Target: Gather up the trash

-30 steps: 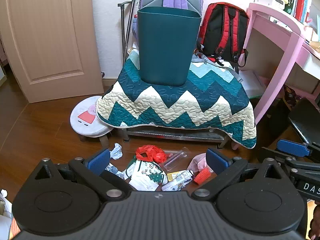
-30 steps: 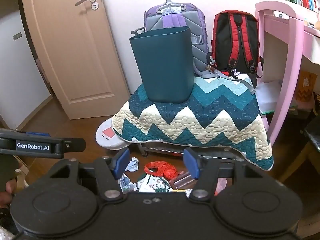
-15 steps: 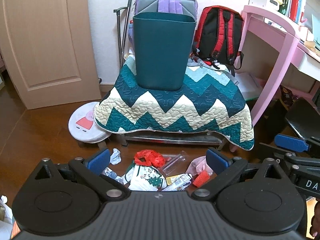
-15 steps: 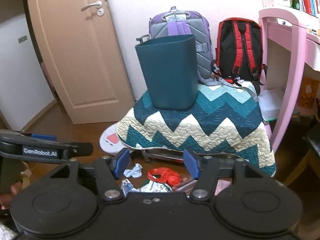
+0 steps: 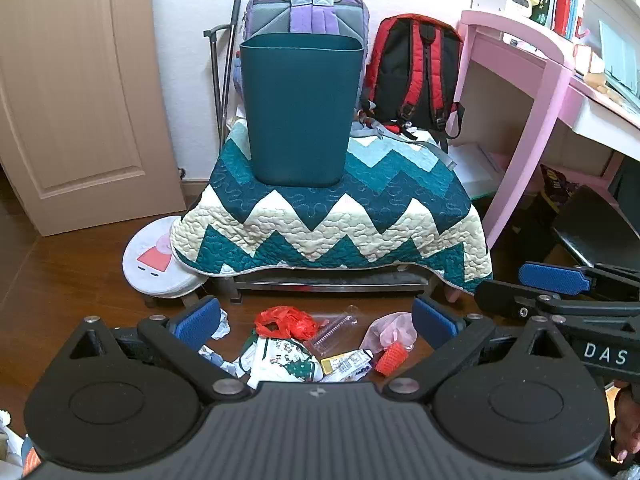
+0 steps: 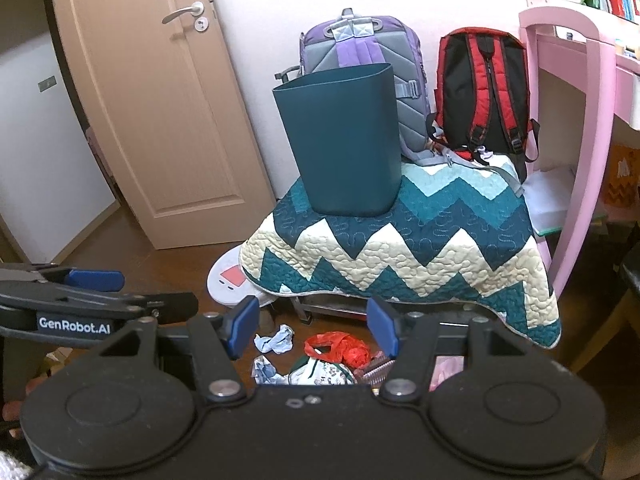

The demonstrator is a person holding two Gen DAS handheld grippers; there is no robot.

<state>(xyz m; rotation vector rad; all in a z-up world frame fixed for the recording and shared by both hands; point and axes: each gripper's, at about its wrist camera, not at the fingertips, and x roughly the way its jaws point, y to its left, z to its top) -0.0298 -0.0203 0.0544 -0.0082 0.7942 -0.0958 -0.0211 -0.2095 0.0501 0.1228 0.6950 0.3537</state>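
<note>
Trash (image 5: 308, 344) strewn on the floor (image 5: 72, 280), just ahead of and below both grippers, in front of the quilt-draped surface (image 5: 332, 216). Left gripper (image 5: 316, 318) spread wide, holding nothing, framing the heap: red bag (image 5: 286, 320), clear ridged wrapper (image 5: 334, 326), printed packet (image 5: 286, 362), orange ribbed piece (image 5: 392, 362). Right gripper (image 6: 312, 330) also spread and empty, hovering over the crumpled paper (image 6: 276, 338) and the same red bag (image 6: 338, 346). Clear wrapper lying slantwise, long axis running from near-left up to far-right. Left gripper looks the nearer and better centred on the pile. Teal bin (image 5: 300, 108) upright on the surface, well beyond and above. Likely call: straight down and forward.
</note>
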